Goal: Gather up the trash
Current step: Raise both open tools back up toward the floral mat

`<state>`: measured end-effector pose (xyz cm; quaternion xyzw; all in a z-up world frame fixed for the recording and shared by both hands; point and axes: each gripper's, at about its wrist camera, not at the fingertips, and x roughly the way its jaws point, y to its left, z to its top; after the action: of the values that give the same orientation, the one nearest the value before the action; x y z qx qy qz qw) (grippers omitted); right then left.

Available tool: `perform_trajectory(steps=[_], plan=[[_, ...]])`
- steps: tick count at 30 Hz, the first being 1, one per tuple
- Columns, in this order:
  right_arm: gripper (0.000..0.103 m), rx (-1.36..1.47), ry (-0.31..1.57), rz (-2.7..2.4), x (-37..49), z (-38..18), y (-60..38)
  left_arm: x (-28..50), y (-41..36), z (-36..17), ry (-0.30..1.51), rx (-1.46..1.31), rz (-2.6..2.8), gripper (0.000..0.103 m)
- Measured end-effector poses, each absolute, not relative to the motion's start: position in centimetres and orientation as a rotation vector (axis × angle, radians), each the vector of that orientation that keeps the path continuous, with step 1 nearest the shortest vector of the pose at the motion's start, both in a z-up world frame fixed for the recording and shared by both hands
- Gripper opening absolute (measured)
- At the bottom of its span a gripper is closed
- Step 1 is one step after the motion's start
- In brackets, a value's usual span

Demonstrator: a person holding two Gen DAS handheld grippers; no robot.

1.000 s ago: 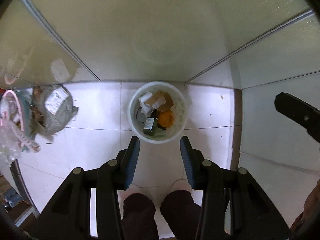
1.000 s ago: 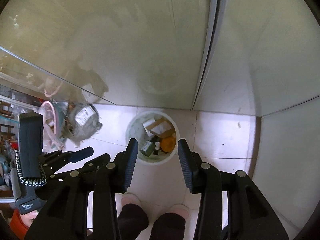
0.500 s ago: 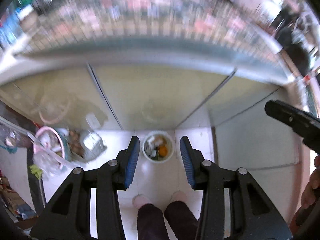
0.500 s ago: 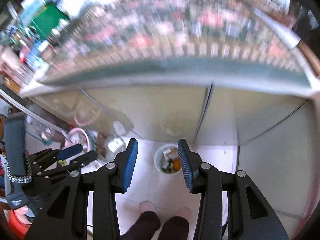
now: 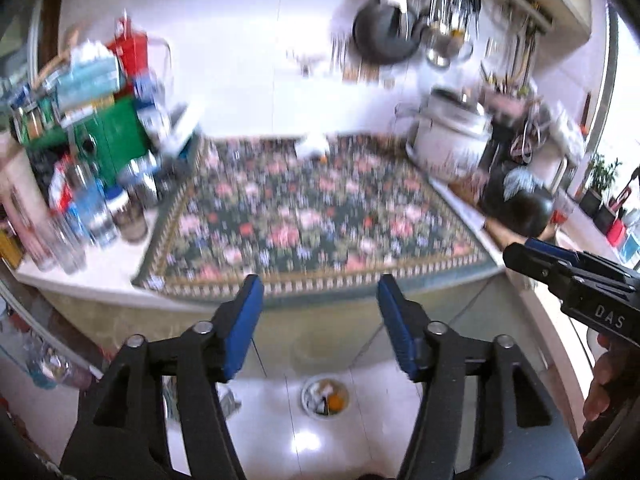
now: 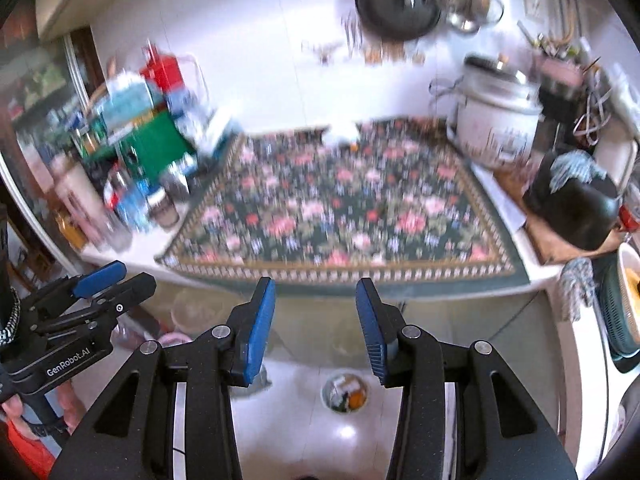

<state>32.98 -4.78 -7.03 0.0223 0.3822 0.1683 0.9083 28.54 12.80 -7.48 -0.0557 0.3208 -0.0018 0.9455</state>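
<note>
A white trash bin [image 5: 325,399] with several scraps and an orange piece stands on the floor far below; it also shows in the right wrist view [image 6: 345,393]. A blurred white scrap [image 5: 313,147] lies at the far edge of the floral mat [image 5: 320,216] on the counter, and shows in the right wrist view [image 6: 341,133] too. My left gripper [image 5: 319,322] is open and empty, held above the counter's front edge. My right gripper [image 6: 315,322] is open and empty beside it.
Bottles, jars and boxes [image 5: 88,152] crowd the counter's left end. A white rice cooker [image 6: 498,118] and dark pots [image 6: 572,204] stand at the right. A pan and utensils [image 5: 384,36] hang on the back wall. A bagged bundle sits on the floor at left [image 6: 176,340].
Both grippers have risen from just over the floor bin to counter height and tilted up. The bin has shrunk far below and the counter top has come into view.
</note>
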Motion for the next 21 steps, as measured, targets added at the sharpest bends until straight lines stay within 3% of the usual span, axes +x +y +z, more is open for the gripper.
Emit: perform_trajectory(steps=[5,7,9,21], plan=[[0.061,0.031,0.66,0.324,32.3,-3.9,-4.8,29.1,13.4,-4.5,0.567,-0.117,0.014,0.091],[0.076,0.022,0.625,0.309,32.6,-3.0,-4.9,29.4,13.6,-3.6,0.536,-0.114,0.033,0.094],[0.083,0.038,0.596,0.296,33.3,-2.4,-5.3,30.7,13.6,-2.9,0.516,-0.105,0.05,0.096],[0.085,0.063,0.547,0.366,45.0,-1.7,-7.5,42.4,13.5,-1.6,0.497,-0.103,0.185,0.097]])
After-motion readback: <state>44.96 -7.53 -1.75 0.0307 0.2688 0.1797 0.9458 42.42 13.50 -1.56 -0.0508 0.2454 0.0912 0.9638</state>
